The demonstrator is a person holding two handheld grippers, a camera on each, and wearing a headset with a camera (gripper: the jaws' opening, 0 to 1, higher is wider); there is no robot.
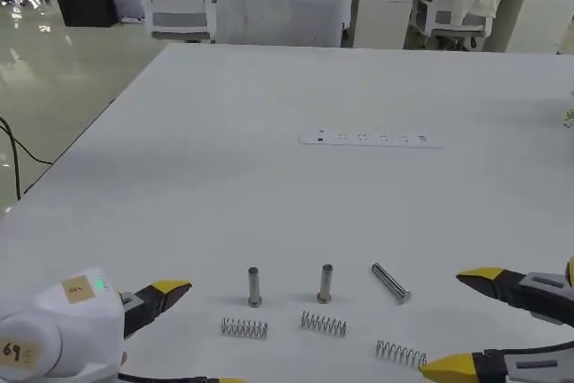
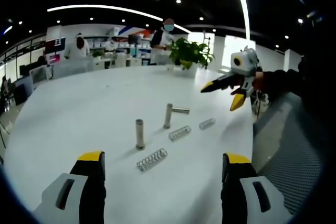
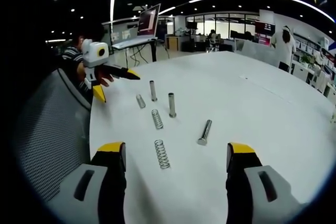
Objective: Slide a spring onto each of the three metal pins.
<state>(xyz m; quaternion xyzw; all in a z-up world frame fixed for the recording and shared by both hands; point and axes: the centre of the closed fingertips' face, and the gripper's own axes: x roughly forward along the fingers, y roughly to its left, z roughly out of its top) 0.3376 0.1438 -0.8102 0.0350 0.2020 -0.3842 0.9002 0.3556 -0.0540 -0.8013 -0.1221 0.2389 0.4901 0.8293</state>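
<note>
Three metal pins stand in a row near the front of the white table: the left pin (image 1: 254, 286) and middle pin (image 1: 326, 283) are upright, and the right pin (image 1: 390, 282) lies on its side. A loose spring lies in front of each: the left spring (image 1: 244, 328), middle spring (image 1: 324, 323) and right spring (image 1: 401, 353). My left gripper (image 1: 193, 336) is open, left of the row, with the nearest spring (image 2: 152, 159) lying between and ahead of its jaws. My right gripper (image 1: 448, 320) is open on the right, facing the near spring (image 3: 162, 153) and the lying pin (image 3: 204, 131).
A white power strip (image 1: 368, 139) lies flat mid-table. Grey chairs (image 1: 280, 17) stand along the far edge. A potted plant (image 2: 189, 53) sits at one table end, and a monitor (image 3: 148, 22) at the other. People stand in the background.
</note>
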